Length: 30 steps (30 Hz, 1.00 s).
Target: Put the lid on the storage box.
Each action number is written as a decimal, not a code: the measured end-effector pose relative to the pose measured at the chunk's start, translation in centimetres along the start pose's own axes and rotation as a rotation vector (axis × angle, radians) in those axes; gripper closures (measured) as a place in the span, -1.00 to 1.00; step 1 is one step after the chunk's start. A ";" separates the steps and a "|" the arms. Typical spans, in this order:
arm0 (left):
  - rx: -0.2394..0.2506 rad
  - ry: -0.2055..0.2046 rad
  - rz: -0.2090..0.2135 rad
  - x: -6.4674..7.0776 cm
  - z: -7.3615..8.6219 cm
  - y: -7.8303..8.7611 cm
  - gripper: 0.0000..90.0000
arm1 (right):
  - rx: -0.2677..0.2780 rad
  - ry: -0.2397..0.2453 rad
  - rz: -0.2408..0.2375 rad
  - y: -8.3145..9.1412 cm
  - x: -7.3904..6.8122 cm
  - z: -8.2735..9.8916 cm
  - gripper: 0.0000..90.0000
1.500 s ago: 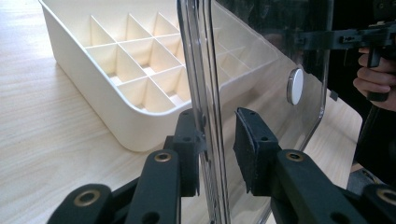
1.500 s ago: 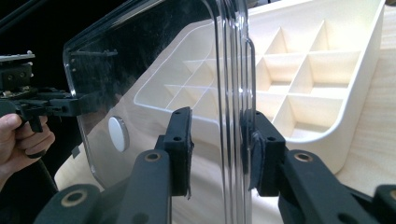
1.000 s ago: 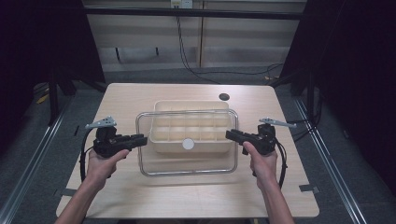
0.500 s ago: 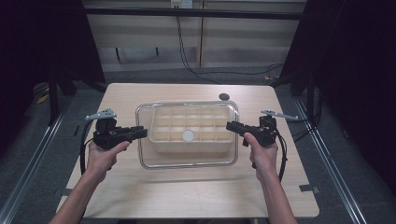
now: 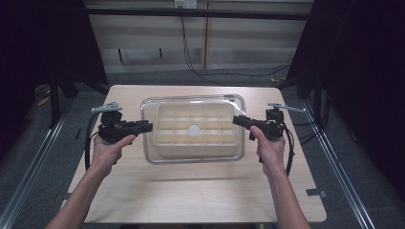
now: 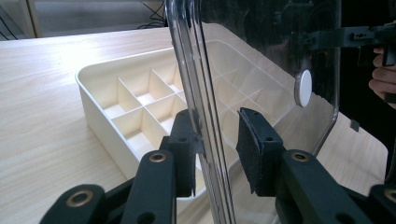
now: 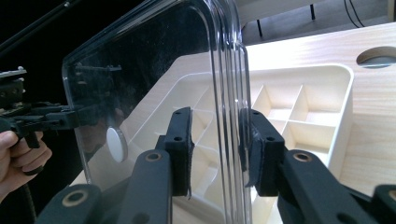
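Observation:
A clear lid (image 5: 195,160) with a white round knob (image 5: 194,130) hangs level just above a cream compartment tray (image 5: 196,153), covering it in the high view. My left gripper (image 5: 148,126) is shut on the lid's left rim, and my right gripper (image 5: 237,120) is shut on its right rim. In the left gripper view the rim (image 6: 201,93) runs up between the pads of my left gripper (image 6: 217,149), with the tray (image 6: 107,84) beyond. In the right gripper view my right gripper (image 7: 215,144) pinches the rim (image 7: 229,70), with the knob (image 7: 116,144) behind.
The tray rests on a light wooden table (image 5: 191,200) with bare room in front and at both sides. A round hole (image 7: 378,56) lies in the tabletop past the tray. Cables trail from both grippers, and dark frames and floor rails surround the table.
Both hands have risen and moved away from the person, carrying the lid from in front of the tray to over it. The tray has not moved.

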<state>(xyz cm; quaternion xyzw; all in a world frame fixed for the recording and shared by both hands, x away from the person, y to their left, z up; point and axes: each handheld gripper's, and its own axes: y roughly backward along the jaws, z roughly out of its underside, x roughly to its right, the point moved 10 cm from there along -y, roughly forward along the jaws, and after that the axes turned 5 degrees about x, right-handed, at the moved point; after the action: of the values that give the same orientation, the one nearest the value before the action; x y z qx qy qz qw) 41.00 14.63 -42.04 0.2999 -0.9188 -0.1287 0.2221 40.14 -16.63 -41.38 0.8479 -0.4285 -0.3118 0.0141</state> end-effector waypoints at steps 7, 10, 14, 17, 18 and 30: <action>0.004 0.007 -0.006 -0.6 -0.9 -0.2 0.52 | 0.000 0.007 0.009 -0.7 0.1 -1.1 0.45; 0.001 0.003 -0.016 -0.9 -1.3 -0.3 0.52 | 0.000 0.009 0.008 -0.9 0.1 -1.4 0.45; 0.018 0.017 -0.032 -1.4 -2.3 -0.7 0.52 | 0.007 0.001 0.020 -1.6 0.6 -2.0 0.44; 0.024 0.022 -0.032 -1.5 -2.6 -0.8 0.53 | 0.008 -0.007 0.021 -1.8 0.8 -2.1 0.44; 0.024 0.019 -0.032 -1.5 -2.7 -0.8 0.53 | 0.010 -0.009 0.024 -2.0 1.0 -2.1 0.44; 0.005 0.021 -0.047 -2.1 -3.2 -2.2 0.53 | 0.007 -0.043 0.045 -2.9 2.7 -2.1 0.42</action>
<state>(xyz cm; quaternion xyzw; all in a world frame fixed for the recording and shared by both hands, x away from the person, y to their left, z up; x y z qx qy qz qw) 45.15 13.89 -40.81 0.3232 -0.9094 -0.1282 0.2280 44.53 -17.30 -41.98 0.8312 -0.4489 -0.3280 0.0090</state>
